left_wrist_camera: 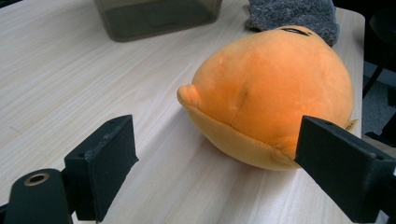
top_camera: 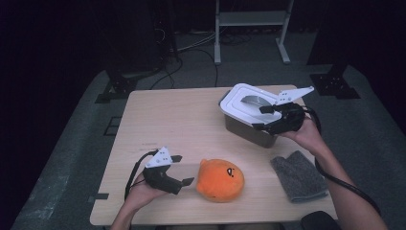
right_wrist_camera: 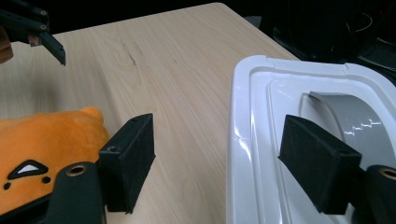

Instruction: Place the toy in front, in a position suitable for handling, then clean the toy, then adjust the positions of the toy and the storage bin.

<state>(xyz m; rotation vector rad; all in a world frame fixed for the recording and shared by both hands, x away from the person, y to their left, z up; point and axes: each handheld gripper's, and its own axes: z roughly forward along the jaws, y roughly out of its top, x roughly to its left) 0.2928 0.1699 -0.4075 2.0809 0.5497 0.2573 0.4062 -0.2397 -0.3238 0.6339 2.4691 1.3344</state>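
Near the front edge of the table [top_camera: 158, 120], a little left of its middle, the left gripper [top_camera: 181, 168] is held low in the person's left hand [top_camera: 139, 191], its jaws apart and pointed at the orange plush toy [top_camera: 220, 179] lying just beside it. From the left gripper view the toy [left_wrist_camera: 275, 93] sits between and just beyond the two black jaws, which stand wide on either side without touching it; one small ear sticks out toward the gap, and the toy's flat underside rests on the wood.

Toward the back right corner stands a dark box [top_camera: 249, 128] closed by a white lid [top_camera: 242, 100] with a grey handle [top_camera: 253, 101] set into its top. The right gripper [top_camera: 265, 117], held in the person's right hand [top_camera: 309, 134], hovers at the front right side of that lid. Its jaws are also apart: in the right gripper view one jaw hangs over the bare wood beside the box and the other over the lid [right_wrist_camera: 261, 140], close to the grey handle [right_wrist_camera: 350, 116]. Whether that jaw touches the lid cannot be told.

A folded grey cloth [top_camera: 299, 175] lies near the front right corner, between the toy and the right edge, apart from both the toy and the box.
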